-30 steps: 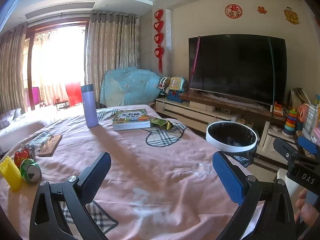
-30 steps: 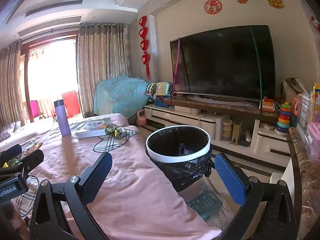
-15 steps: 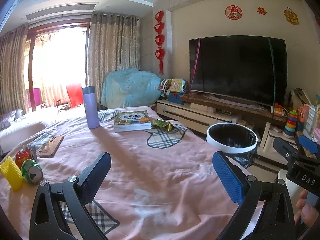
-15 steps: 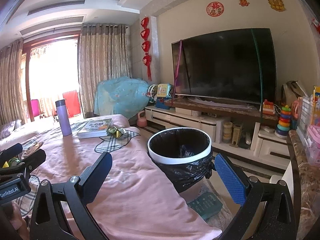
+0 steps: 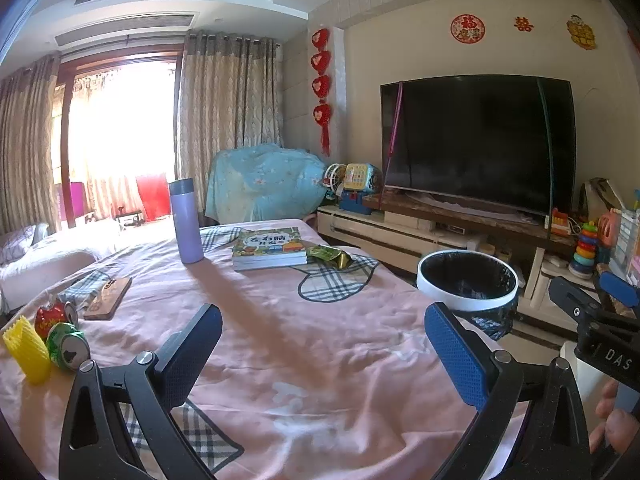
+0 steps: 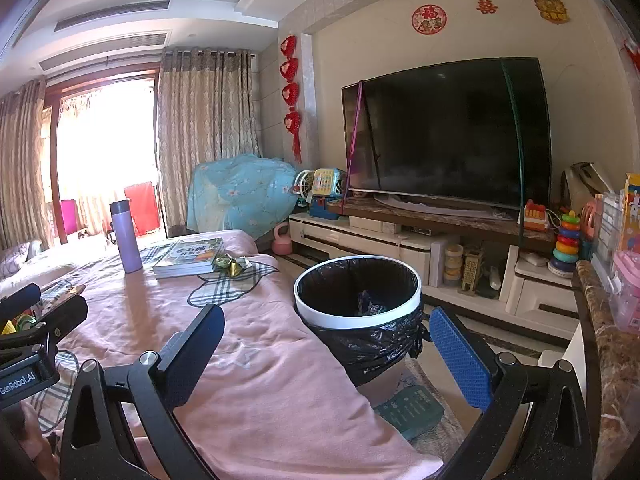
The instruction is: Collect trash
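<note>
A white-rimmed trash bin with a black liner stands on the floor by the table's right edge; it also shows in the left wrist view. A crumpled green-gold wrapper lies beside a book; it also shows in the right wrist view. A green can, a red can and a yellow foam net lie at the table's left. My left gripper is open and empty above the pink cloth. My right gripper is open and empty, near the bin.
A purple flask, a children's book and a wooden board sit on the pink tablecloth. A TV on a low cabinet, toys and a marble counter stand to the right.
Both views have shifted slightly; the grippers drifted a little with their jaws still open. Nothing on the table has moved.
</note>
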Tool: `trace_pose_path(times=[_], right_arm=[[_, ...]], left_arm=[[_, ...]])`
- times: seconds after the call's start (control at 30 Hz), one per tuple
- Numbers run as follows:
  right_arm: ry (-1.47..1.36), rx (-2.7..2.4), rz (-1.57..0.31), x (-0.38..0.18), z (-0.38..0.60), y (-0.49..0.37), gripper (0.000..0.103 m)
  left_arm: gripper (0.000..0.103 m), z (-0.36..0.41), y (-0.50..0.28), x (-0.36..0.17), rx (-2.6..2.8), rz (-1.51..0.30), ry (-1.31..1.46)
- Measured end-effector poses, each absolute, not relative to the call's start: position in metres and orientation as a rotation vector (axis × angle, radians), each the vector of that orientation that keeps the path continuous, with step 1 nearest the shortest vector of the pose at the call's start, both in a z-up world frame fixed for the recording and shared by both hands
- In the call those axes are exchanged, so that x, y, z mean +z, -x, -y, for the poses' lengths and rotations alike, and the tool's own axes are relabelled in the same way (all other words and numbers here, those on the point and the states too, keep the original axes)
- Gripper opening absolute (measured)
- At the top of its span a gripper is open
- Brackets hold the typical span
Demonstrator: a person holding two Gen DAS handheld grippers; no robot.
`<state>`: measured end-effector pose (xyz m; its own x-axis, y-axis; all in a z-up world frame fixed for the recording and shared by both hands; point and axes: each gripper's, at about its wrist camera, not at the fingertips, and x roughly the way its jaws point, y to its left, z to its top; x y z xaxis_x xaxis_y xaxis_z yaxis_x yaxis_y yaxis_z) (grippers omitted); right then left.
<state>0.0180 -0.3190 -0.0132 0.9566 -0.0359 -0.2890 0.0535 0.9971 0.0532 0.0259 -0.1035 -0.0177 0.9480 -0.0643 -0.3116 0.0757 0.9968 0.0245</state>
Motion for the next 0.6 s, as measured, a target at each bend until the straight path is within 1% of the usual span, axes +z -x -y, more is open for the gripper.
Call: trace_pose_path(times=[0.6], right_arm=[[-0.063,-0.045,-0.291,-0.0117,0.3183,-0.0183,0.103]], left_arm=[[0.102,0.1034,-0.028,-0.0218,-0.079,-0.323,-0.039]])
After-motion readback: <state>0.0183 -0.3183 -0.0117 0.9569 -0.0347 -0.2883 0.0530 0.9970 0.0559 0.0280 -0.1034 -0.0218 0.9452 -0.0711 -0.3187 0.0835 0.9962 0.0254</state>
